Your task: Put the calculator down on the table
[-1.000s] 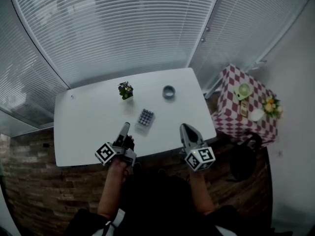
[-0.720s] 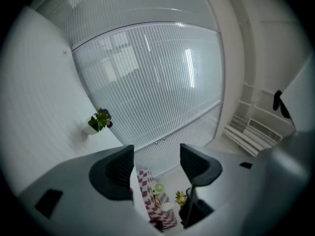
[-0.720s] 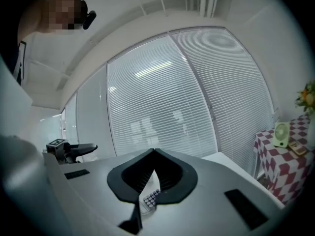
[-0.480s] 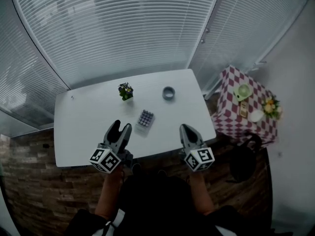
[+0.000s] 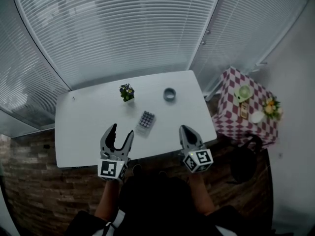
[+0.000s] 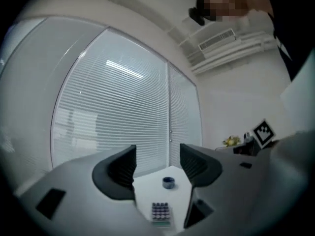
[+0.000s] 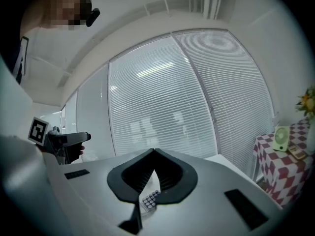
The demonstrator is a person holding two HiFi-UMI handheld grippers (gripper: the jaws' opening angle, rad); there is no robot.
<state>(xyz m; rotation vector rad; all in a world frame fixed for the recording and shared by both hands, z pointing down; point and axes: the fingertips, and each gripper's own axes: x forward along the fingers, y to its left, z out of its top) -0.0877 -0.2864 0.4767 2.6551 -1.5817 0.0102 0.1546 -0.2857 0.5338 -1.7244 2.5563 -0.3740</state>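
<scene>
My left gripper (image 5: 121, 131) hangs over the near edge of the tabletop (image 5: 83, 127), jaws spread wide with nothing between them. My right gripper (image 5: 183, 128), also at the near edge, has its jaws pressed together, empty. The calculator (image 5: 146, 118) lies flat around the tabletop's middle, apart from both.

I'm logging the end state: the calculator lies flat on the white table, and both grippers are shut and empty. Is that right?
Not quite. The left gripper is open, its fingers apart with nothing between them, as the left gripper view shows. The right gripper is shut and empty, and the calculator lies flat on the white table.
</scene>
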